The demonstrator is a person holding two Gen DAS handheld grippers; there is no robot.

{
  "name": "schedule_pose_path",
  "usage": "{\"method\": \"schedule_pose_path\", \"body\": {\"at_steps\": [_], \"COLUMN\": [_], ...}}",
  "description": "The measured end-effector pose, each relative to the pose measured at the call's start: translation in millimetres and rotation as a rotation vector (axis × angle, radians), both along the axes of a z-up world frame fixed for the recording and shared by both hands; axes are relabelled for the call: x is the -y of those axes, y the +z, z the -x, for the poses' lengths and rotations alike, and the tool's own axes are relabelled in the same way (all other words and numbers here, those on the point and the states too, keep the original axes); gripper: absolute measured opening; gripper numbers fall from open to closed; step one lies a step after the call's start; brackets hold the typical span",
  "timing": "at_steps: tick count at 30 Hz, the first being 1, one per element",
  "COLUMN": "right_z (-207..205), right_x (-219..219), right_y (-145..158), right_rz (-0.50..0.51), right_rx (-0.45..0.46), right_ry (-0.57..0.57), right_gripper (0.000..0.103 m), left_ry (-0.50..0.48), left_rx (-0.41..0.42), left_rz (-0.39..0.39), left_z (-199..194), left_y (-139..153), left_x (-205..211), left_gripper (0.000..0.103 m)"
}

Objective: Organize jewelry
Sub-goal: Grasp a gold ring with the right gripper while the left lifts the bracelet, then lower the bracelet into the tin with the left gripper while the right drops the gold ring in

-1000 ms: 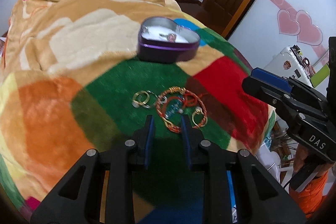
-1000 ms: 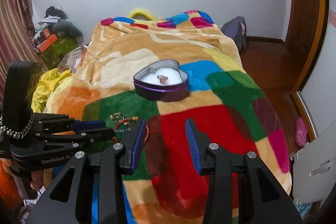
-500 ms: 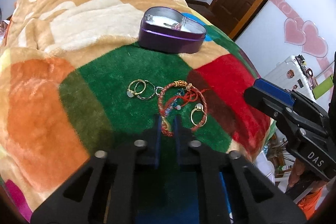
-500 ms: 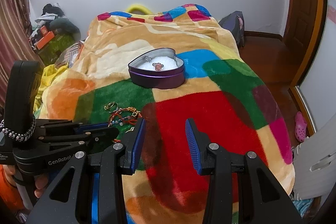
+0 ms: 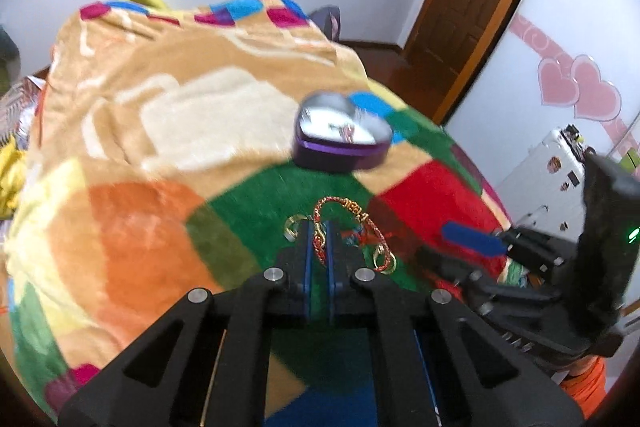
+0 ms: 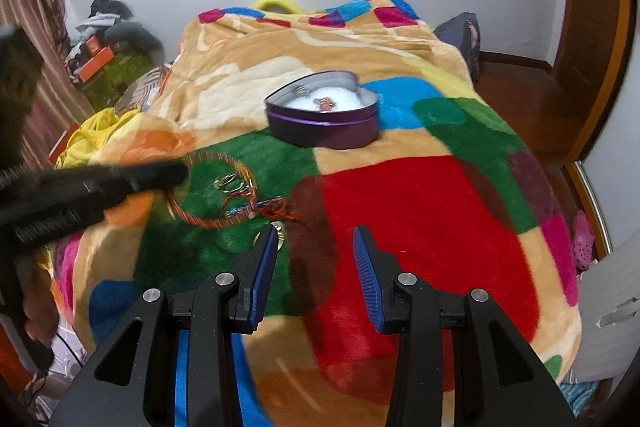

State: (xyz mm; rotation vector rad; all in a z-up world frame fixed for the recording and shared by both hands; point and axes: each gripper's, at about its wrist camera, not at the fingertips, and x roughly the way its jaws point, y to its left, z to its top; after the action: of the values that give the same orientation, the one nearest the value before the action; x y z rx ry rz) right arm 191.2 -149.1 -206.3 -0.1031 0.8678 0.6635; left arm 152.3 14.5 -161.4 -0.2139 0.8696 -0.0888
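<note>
Now that the left gripper has clamped onto the red braided bracelet and lifted it off the blanket, heart tin is next; right gripper hangs spread, empty.

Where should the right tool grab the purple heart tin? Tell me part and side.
Pinch the heart tin by its near side wall: one finger inside the open rim, one outside, the right tool coming down from above. The tin looks wider than the open jaws, and its thin upright wall is exposed.
</note>
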Motion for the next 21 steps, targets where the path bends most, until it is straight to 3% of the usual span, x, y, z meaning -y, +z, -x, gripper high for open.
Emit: {"method": "schedule_pose_path", "body": {"at_steps": [6,11,15,21], "right_z": [4.5,6.9,6.1,4.4], "right_x": [-24.1,-32.7,-29.7,-24.9], "right_y": [-14.1,-20.9,-21.8,-13.8], "right_rz": [0.043,0.085,0.082,0.056], "right_rx": [-0.015,0.026,0.035,0.046], "right_ry": [0.07,0.082,0.089,0.08], "right_gripper": [0.036,0.036,0.019,0.018], "left_ry": [0.021,0.027,0.029,0.026], "left_rx": [0.052,0.059,0.06,0.072], "left_rz": [-0.037,-0.035,-0.038,-0.04], "left_z": [3.4,2.0,3.1,1.6], "left_y": [15.3,16.1,15.6,19.5], "left_x": [-11.3,-17.0,-17.1,-14.8], "left_gripper": [0.005,0.005,0.005,0.005]}}
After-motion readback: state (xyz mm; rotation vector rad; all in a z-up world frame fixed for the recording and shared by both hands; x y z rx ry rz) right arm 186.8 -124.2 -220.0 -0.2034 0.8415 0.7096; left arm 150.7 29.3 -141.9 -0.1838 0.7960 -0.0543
